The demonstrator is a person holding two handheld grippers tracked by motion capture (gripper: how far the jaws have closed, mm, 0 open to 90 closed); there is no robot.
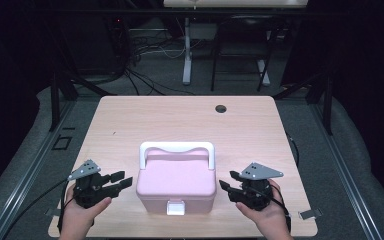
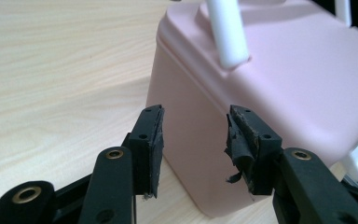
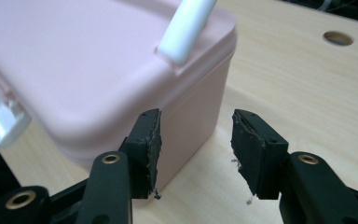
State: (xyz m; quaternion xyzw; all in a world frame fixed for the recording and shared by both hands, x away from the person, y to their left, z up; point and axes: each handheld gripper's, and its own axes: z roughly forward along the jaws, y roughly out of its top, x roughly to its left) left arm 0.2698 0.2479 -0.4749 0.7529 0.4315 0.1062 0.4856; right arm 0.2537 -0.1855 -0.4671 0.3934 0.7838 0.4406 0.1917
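The pink box (image 1: 176, 182) sits latched near the bench's (image 1: 130, 120) front edge, flanked by the left claw (image 1: 121, 181) and right claw (image 1: 226, 186), both spread apart and empty, seemingly placed to grip its sides.

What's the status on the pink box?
Left gripper open, right gripper open, nothing between jaws. Pink box on table, lid down, white latch at front, flanked by both. Nothing in the way.
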